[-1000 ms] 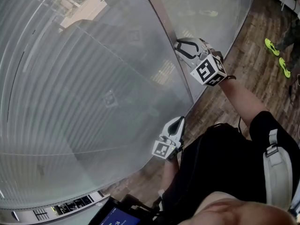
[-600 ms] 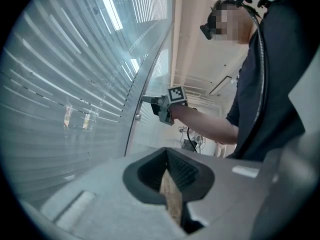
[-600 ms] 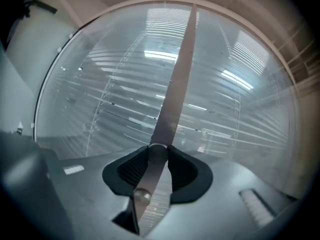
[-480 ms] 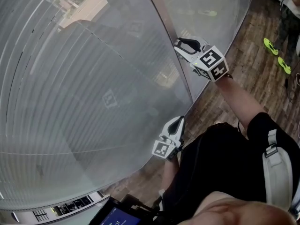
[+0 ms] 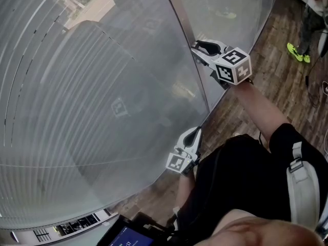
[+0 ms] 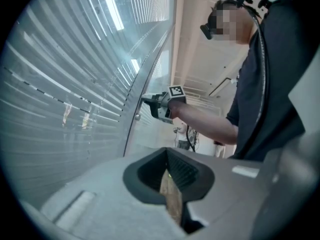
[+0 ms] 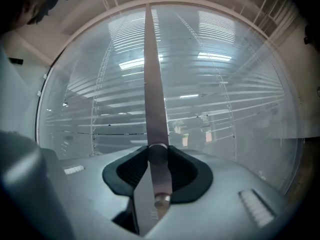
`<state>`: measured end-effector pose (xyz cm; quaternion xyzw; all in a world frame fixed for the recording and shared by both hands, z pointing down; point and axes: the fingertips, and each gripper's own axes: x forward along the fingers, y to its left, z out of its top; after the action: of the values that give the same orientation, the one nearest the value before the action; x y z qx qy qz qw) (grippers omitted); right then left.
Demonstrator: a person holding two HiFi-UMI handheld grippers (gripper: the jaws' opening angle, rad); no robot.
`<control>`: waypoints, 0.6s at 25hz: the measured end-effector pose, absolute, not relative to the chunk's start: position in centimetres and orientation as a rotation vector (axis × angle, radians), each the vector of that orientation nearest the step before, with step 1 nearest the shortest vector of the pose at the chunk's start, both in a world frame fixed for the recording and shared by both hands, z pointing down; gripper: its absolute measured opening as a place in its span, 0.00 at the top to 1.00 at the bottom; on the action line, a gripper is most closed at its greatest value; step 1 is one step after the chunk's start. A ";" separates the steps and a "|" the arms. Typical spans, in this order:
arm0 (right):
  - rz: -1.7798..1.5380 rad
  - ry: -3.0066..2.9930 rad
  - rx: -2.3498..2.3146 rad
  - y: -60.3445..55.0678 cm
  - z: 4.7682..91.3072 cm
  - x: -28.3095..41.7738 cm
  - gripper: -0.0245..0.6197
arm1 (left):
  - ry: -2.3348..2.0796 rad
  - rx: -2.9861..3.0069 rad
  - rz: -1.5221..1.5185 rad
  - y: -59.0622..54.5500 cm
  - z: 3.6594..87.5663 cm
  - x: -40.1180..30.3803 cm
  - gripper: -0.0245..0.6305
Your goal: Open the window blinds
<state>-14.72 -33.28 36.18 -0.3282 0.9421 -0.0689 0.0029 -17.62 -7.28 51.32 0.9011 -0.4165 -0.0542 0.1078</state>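
Twisting at the frame (image 5: 180, 15), the right gripper (image 5: 199, 49) is clamped on the small knob (image 7: 158, 176). Its marker cube shows a different face than a second ago, so the wrist has rolled. The blinds (image 5: 92, 111), sealed behind glass from nine to twelve o'clock, look barely changed and still mostly shut; I judge more turning is needed. The left gripper (image 5: 195, 135), jaws together on nothing, waits at six o'clock of the right one. The floor (image 5: 277, 70) at three o'clock gives elbow room, and a bystander's green shoes (image 5: 302, 53) stand well apart.
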 end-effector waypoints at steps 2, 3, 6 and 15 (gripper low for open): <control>-0.229 2.949 -1.027 -33.2 36.2 -14.7 0.77 | -1.233 2.649 -0.157 -7.2 51.4 -17.8 0.96; -0.232 2.946 -1.026 -33.2 36.2 -14.7 0.77 | -1.237 2.646 -0.156 -7.1 51.4 -17.9 0.96; -0.258 2.934 -1.017 -33.2 36.2 -14.7 0.77 | -1.247 2.641 -0.159 -7.0 51.4 -18.2 0.96; -0.261 2.930 -1.012 -33.3 36.2 -14.7 0.77 | -1.230 2.646 -0.155 -7.1 51.5 -17.4 0.96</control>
<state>-14.72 -33.29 36.19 -0.3253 0.9417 -0.0838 0.0156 -17.35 -7.15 51.50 0.9000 -0.4185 -0.0527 0.1096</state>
